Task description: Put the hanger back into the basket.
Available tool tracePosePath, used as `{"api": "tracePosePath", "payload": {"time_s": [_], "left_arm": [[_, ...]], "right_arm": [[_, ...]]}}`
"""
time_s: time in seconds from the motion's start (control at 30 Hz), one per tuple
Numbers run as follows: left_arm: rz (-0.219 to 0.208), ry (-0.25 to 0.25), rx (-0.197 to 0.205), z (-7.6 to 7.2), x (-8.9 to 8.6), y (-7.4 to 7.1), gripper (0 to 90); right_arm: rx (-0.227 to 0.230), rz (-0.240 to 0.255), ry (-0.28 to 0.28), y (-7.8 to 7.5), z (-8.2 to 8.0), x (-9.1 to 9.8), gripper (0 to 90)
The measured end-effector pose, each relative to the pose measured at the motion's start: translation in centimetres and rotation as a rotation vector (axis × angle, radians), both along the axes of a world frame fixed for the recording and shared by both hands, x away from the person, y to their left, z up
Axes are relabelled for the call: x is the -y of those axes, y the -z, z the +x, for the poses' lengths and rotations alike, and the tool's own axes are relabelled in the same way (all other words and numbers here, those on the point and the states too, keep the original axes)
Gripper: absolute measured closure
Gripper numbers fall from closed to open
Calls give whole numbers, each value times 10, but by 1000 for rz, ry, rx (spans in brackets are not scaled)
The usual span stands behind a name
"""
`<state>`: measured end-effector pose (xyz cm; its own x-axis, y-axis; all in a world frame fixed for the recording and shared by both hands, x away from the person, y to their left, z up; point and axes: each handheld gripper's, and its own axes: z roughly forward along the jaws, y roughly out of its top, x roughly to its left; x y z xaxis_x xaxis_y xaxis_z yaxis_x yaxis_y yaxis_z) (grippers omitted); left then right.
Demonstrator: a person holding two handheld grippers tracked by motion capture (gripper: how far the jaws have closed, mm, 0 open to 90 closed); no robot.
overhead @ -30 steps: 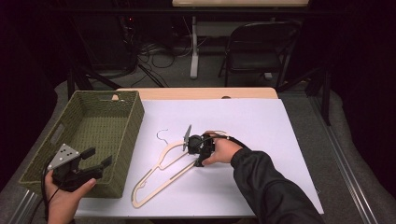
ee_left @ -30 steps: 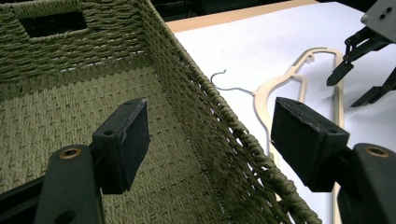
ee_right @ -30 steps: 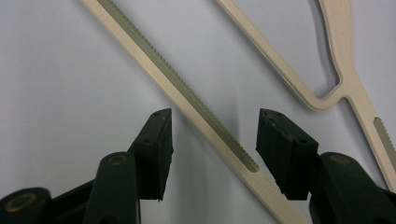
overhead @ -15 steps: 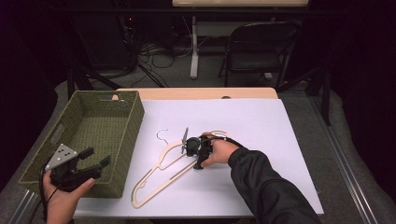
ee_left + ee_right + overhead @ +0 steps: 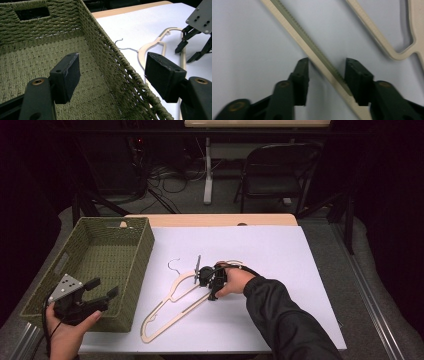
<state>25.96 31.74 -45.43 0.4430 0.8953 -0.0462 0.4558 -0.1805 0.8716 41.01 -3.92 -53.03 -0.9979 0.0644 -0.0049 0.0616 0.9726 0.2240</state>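
Note:
A cream wooden hanger point(image 5: 170, 312) with a wire hook lies flat on the white table top point(image 5: 265, 250), right of a green woven basket point(image 5: 107, 252). My right gripper point(image 5: 209, 287) points down over the hanger's straight bar. In the right gripper view the gripper point(image 5: 328, 65) is open and the bar point(image 5: 294, 27) runs diagonally between its jaws, close to the right one. My left gripper point(image 5: 105, 287) hovers at the basket's near right corner. In the left gripper view it point(image 5: 113, 65) is open and astride the basket's right wall point(image 5: 107, 47), with the hanger point(image 5: 150, 46) and the right gripper point(image 5: 186, 55) beyond.
The basket has nothing in it and has a handle slot point(image 5: 31, 12) in its far wall. A wooden table edge point(image 5: 210, 220) runs behind the white top. Beyond it stand a folding chair point(image 5: 275, 175) and floor cables point(image 5: 165, 175).
My right gripper has shifted slightly left and down onto the hanger's bar. The left gripper has barely moved by the basket corner.

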Motion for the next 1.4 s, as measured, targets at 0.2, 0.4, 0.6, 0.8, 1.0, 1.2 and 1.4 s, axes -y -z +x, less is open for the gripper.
{"api": "tracePosePath", "payload": {"time_s": [0.2,0.4,0.6,0.8,1.0,1.2,1.4], "left_arm": [[-4,-5,6,-1,-2,-1,282],[-3,-13,9,-3,-4,-2,283],[-5,-19,9,-4,-4,-2,286],[2,-7,12,-4,0,-3,292],[4,17,18,-3,8,-4,296],[10,68,25,-4,23,-6,310],[25,178,8,-1,59,-3,310]], "right_arm": [[2,-114,-94,-2,-11,-4,687],[-25,-143,-135,-3,-16,2,796],[-43,-119,-127,-3,-16,9,797],[-3,-103,-127,-5,-19,11,798],[49,-105,-146,-7,-27,20,798],[100,-100,-143,-11,-38,32,798],[196,-102,-168,-19,-55,41,798]]}}
